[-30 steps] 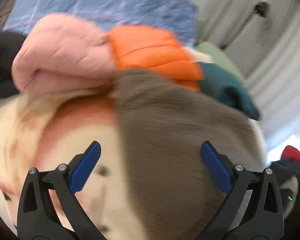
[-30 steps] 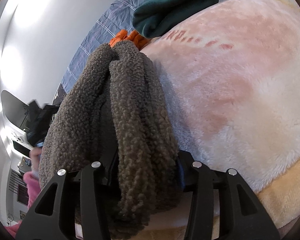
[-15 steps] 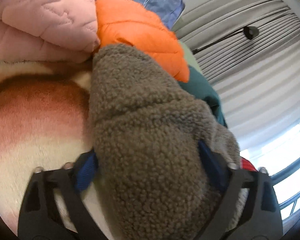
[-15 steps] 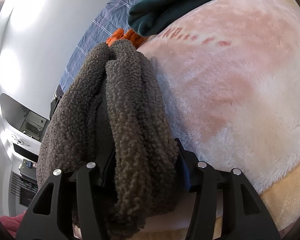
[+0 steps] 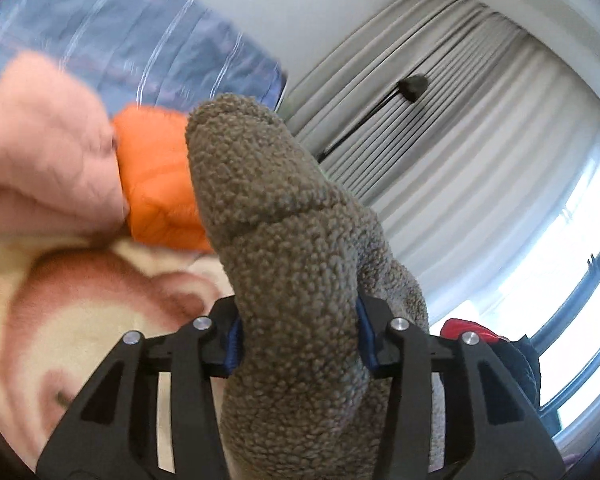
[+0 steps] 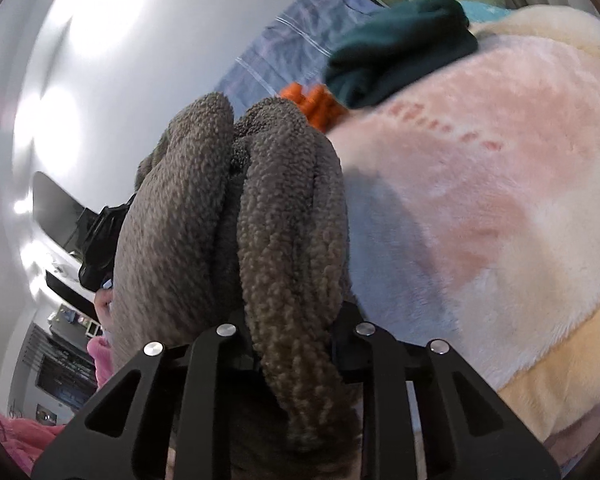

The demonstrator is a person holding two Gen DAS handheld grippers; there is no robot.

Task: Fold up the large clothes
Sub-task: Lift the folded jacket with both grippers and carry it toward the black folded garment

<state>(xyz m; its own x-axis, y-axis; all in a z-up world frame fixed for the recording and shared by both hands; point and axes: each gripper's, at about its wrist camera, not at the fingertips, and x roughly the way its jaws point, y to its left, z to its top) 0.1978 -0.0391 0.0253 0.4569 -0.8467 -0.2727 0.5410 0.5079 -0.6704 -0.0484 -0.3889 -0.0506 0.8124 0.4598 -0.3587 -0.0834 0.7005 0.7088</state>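
Two grippers, one grey-brown curly fleece garment [image 5: 296,264] bunched up between them, clear of the bed.

Going left to right: the left gripper [image 5: 298,350] is closing, its blue pads already pinching a thick roll of the fleece; the right gripper [image 6: 296,344] is closing too, squeezed onto a doubled fold of the same fleece [image 6: 260,216]. By my reading the fold is barely begun: the garment hangs gathered and rumpled, not spread flat, so laying out, folding and stacking are all left. Below lies a plush cream-and-pink blanket [image 6: 480,184] as the working surface. Crowding its far edge are a pink quilted jacket [image 5: 40,148], an orange puffer jacket [image 5: 156,184] and a dark teal sweater [image 6: 396,56], which limit room for spreading.
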